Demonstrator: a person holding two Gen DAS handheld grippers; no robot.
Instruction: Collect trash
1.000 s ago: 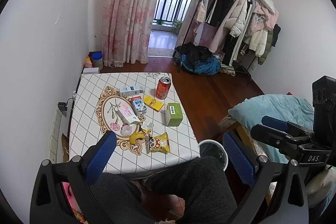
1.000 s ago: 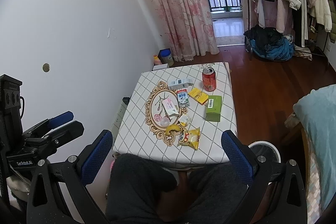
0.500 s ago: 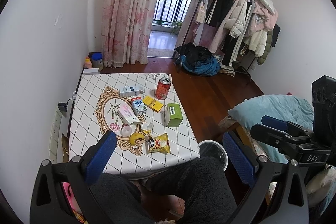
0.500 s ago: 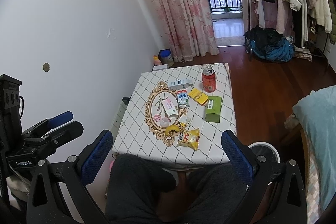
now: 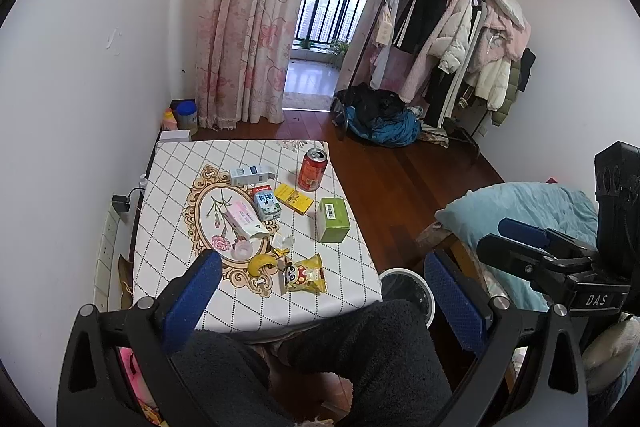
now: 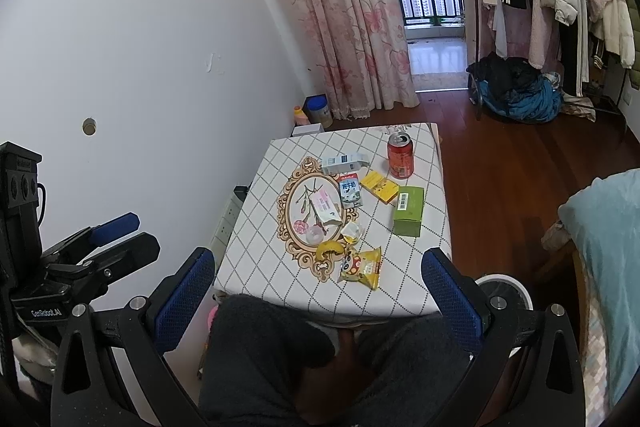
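Nothing collected yet: all trash lies on the counter [image 5: 168, 195]. Left to right: pink packet [image 5: 240, 217], long axis toward near-right; banana peel [image 5: 262, 262]; snack bag [image 5: 305, 274]; upright can [image 5: 312, 171]. Bin [image 5: 408, 293] beside counter. Left tool [image 5: 320, 291] and right tool [image 6: 318, 285] both spread wide, holding nothing.

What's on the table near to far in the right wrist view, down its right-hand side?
Yellow snack bag → green box → yellow pack → red can.
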